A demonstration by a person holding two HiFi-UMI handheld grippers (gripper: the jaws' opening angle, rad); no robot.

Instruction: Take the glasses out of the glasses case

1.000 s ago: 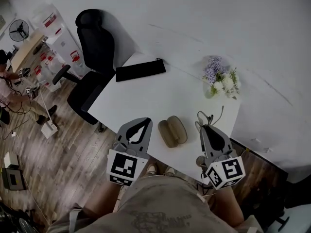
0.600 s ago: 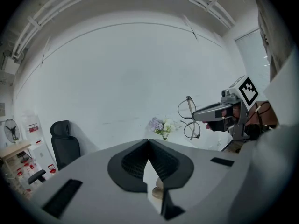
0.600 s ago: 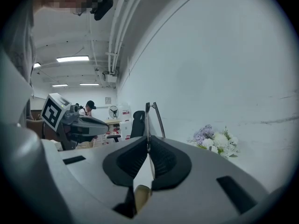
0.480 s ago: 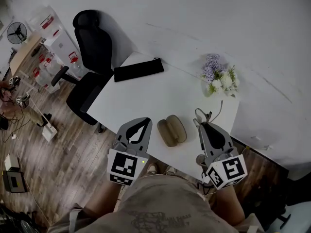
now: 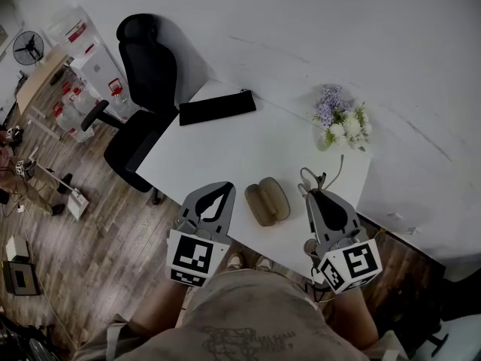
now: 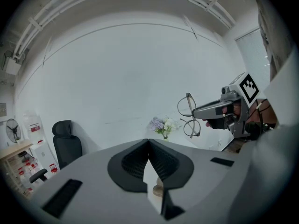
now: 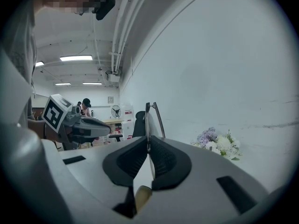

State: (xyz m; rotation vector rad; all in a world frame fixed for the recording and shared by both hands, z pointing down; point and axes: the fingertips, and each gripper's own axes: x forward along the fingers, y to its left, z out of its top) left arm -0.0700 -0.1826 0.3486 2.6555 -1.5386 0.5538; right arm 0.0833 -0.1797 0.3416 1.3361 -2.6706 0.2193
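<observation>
Right gripper (image 5: 310,195) is clamping the glasses (image 6: 186,106), apart from the case (image 5: 267,201) — left gripper (image 5: 225,189) is sitting closed, empty, beside it.

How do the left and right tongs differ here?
The right tongs are shut on the glasses, held in the air; the left tongs are shut on nothing. Right tongs sit right of the glasses case, left tongs left of it. Both point forward.

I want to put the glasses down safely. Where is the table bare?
The widest bare patch is the middle of the white table, between the flat black pouch, the purple-and-white flowers and the tan glasses case. The near edge is crowded: the case lies between the left gripper and the right gripper.
</observation>
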